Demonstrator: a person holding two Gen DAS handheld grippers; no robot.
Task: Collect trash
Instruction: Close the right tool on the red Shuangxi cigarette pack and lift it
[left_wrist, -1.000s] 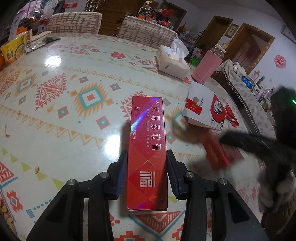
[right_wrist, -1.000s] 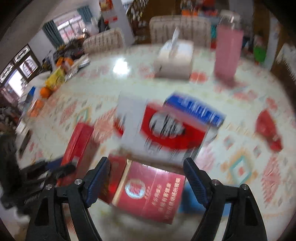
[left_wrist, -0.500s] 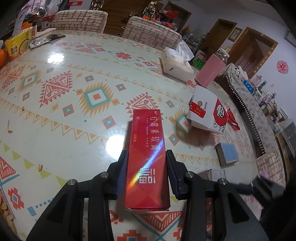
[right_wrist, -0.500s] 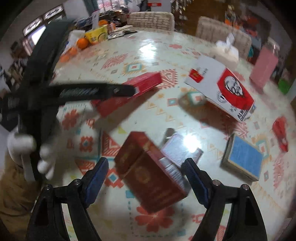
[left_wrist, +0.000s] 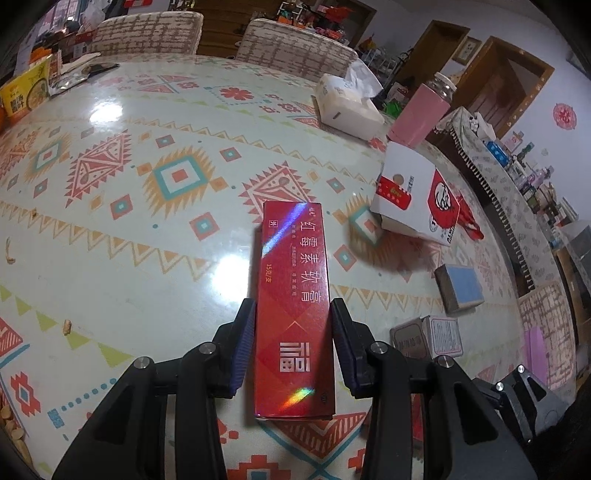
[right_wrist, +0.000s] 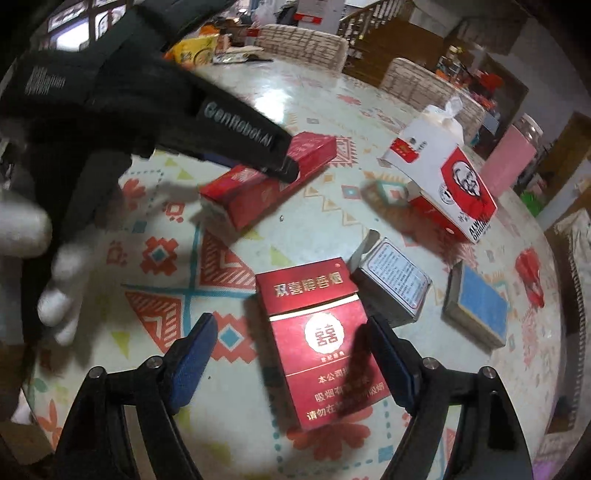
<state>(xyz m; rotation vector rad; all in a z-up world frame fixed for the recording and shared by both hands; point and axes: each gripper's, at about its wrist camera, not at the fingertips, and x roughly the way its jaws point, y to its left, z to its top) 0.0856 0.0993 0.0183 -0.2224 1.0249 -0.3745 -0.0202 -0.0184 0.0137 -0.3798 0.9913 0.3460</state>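
On the left, our left gripper (left_wrist: 293, 347) points steeply down at the table (left_wrist: 110, 221), its blue ribbed pads pressed against both long sides of a slim red ointment carton (left_wrist: 293, 314) with a glossy, foil-like face. In the right wrist view a white-gloved hand (right_wrist: 40, 258) carries that black tool, and the carton slants above the tabletop with its far end higher; we cannot tell whether its near end touches the cloth.

Further right, our right gripper (right_wrist: 291, 363) also tilts steeply downward over a red cigarette pack (right_wrist: 321, 339) lying flat on the smooth, patterned oilcloth. Its jaws are wide and closing, one pad on either side of the pack; the left pad stands clear of it, and the right one seems just off its edge, though the view is soft there.

Just beyond the pack lies a small grey printed carton (right_wrist: 393, 284), then a flat blue-faced box (right_wrist: 478, 304). A white and red fried-chicken box (right_wrist: 443, 181) rests behind them, and a crumpled red wrapper (right_wrist: 530, 275) lies at the far right.
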